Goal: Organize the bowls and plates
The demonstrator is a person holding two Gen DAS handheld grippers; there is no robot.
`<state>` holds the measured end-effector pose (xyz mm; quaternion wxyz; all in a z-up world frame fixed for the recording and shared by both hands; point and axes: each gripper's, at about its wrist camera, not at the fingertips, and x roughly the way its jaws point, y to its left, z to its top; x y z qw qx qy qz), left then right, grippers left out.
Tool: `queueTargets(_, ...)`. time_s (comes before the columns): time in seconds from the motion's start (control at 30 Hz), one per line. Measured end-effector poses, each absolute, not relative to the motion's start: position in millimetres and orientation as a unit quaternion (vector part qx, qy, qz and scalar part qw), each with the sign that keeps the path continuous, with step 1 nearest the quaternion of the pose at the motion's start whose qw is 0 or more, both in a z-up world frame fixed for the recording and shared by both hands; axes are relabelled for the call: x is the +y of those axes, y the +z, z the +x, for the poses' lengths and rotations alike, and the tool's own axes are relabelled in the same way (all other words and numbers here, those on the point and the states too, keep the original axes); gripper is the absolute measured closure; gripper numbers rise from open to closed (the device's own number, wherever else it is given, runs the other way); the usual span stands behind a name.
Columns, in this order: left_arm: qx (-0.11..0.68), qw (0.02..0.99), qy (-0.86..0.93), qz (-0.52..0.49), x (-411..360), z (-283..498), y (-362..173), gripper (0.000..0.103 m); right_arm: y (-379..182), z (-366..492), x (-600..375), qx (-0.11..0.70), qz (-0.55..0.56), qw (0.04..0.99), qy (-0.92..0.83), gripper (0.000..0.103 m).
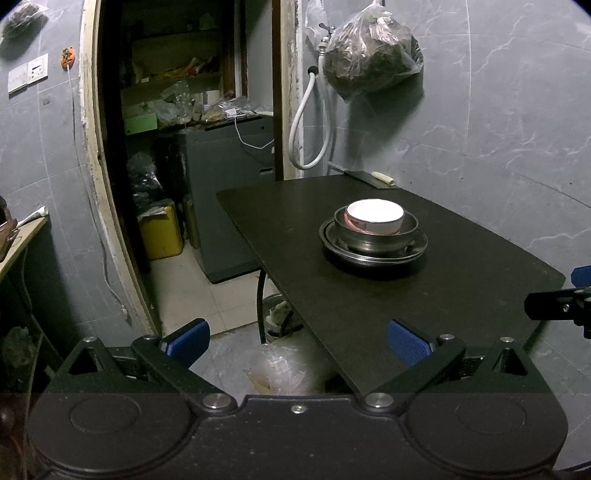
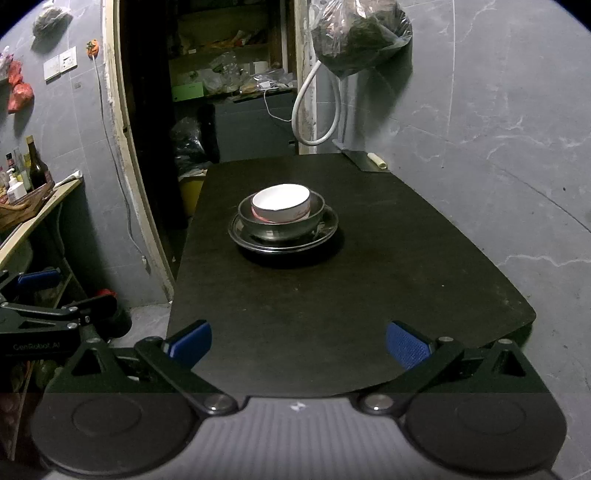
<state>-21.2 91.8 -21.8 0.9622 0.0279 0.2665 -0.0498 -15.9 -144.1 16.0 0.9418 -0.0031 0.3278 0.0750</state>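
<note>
left gripper [image 1: 298, 343] jaws wide apart, empty; white bowl [image 1: 375, 217] nested in steel bowl [image 1: 373, 238] on plates [image 1: 413, 252].

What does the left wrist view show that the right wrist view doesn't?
Only the left wrist view: the floor under the table's left edge, with a yellow jug and a clear plastic bag, and the right gripper's tip at its right edge.

Only the right wrist view: bottles on a side shelf, red bags on the wall, and the left gripper's side at its left edge.

Both: the white bowl nested in a steel bowl on steel plates, the black table, the hanging bag, and each open gripper: left, right.
</note>
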Motion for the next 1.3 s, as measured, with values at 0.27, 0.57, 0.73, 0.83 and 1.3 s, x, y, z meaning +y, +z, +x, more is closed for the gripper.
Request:
queueTargets(0.27, 0.267, 0.962, -0.050, 0.028, 91.9, -21.2, -21.7, 0.001, 16.2, -16.0, -144.1, 0.328, -0.003, 0.942, 0.075, 0.000)
queueTargets(0.57, 0.267, 0.962, -0.050, 0.028, 91.9, -21.1, -21.6, 0.001, 16.5, -16.0, -144.2, 0.329, -0.003, 0.941, 0.075, 0.000)
queueTargets(0.73, 0.268, 0.962, -0.049, 0.028, 92.0, -20.8, -21.9, 0.001, 14.3, -16.4, -143.5, 0.330, -0.004, 0.941, 0.075, 0.000)
queueTargets(0.83, 0.268, 0.962, -0.049, 0.027, 92.4, -20.2, -22.6, 0.001, 14.4, -16.5, -143.5, 0.330, -0.004, 0.941, 0.075, 0.000)
queueTargets(1.3, 0.269, 0.962, -0.049, 0.027, 93.0, -20.4, -22.8, 0.001, 11.4, -17.8, -141.2, 0.333, -0.007, 0.940, 0.079, 0.000)
